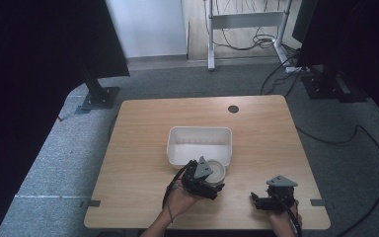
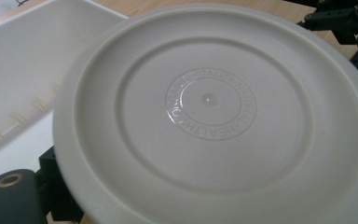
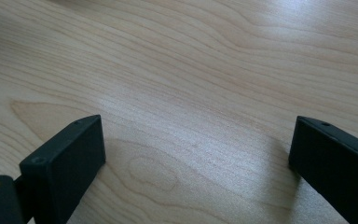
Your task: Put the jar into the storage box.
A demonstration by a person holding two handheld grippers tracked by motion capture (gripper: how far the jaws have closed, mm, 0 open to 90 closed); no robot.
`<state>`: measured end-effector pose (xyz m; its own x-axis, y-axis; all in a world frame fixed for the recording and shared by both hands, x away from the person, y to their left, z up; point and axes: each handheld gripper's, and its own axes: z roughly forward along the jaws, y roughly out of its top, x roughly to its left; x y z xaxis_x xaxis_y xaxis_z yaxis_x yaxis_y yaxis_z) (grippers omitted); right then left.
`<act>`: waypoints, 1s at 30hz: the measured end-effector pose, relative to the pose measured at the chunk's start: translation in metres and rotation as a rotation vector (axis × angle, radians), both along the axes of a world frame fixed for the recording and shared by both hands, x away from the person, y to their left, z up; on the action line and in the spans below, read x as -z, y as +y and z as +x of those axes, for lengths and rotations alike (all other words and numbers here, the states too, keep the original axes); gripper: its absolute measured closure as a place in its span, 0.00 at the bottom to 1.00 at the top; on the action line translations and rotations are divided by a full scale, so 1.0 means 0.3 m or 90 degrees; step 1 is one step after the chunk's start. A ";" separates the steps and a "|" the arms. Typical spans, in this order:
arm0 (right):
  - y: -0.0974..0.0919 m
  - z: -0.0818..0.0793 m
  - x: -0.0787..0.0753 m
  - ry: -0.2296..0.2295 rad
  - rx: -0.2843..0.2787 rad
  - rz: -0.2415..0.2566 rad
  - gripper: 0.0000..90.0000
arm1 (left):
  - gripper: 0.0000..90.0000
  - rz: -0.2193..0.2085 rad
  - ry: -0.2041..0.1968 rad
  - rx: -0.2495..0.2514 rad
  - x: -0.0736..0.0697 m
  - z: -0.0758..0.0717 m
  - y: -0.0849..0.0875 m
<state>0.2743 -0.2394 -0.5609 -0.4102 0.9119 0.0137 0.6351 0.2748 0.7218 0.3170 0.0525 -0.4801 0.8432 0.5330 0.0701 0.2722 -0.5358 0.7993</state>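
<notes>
A round cream plate (image 1: 218, 170) is held at the near right corner of a white rectangular tub (image 1: 177, 143), and my left gripper (image 1: 208, 184) is shut on its edge. In the left gripper view the plate (image 2: 209, 116) shows its ringed underside with embossed lettering, tilted toward the camera, and one black finger (image 2: 9, 196) sits by its lower rim. The tub (image 2: 23, 70) lies behind it at the left. My right gripper (image 1: 257, 200) rests low over the table's near right part, open. Its jaws stand wide apart (image 3: 196, 158) over bare wood.
The wooden table (image 1: 266, 138) has a round cable hole (image 1: 233, 109) at the back. The tub's inside looks bare. Beyond the table are monitor stands (image 1: 96, 96), a desk frame (image 1: 246, 22) and cables on grey carpet. My right gripper (image 2: 349, 23) appears past the plate's rim.
</notes>
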 end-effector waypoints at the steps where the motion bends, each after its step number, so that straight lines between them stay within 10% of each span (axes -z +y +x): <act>1: 0.000 0.000 0.000 0.000 0.000 0.000 0.03 | 0.12 -0.001 -0.001 -0.003 -0.002 0.005 0.002; 30: 0.000 0.000 0.000 0.000 -0.001 0.000 0.03 | 0.12 -0.012 -0.019 -0.058 -0.016 0.127 0.027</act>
